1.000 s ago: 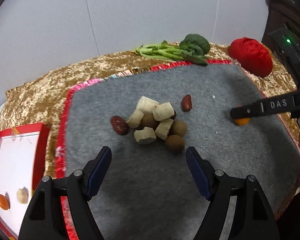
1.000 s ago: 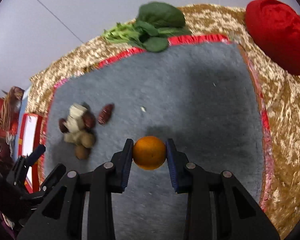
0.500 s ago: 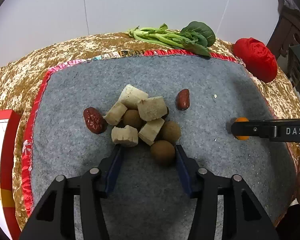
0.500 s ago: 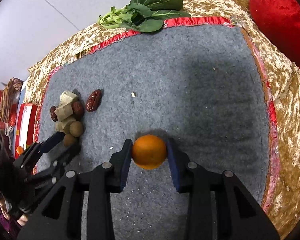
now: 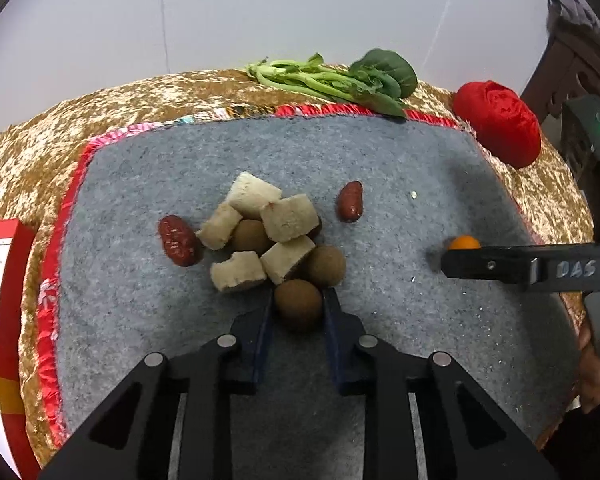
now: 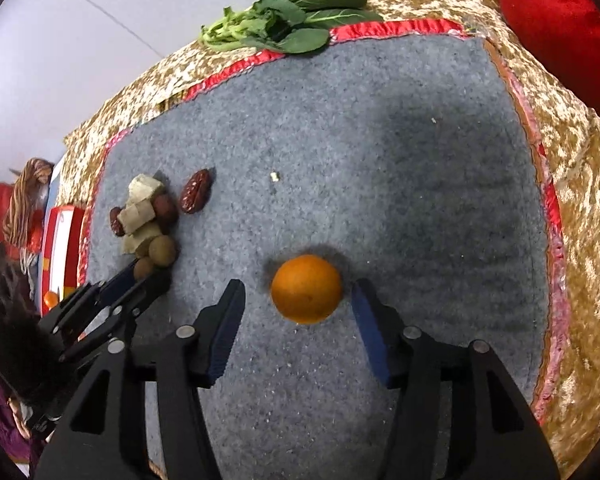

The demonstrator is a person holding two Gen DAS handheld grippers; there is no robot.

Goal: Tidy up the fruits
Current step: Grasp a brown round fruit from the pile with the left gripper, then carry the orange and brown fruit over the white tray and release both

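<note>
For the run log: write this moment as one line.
left gripper: shut on brown round fruit at pile edge | right gripper: open, orange on grey mat between fingers

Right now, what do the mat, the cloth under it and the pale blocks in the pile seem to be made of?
Grey mat: felt-like, matte, fuzzy nap, with a red stitched border. Gold cloth: probably crushed velvet, with patchy sheen and crinkles. Pale blocks: matte, porous, rough-cut faces; possibly cake or sponge, I cannot tell which.
</note>
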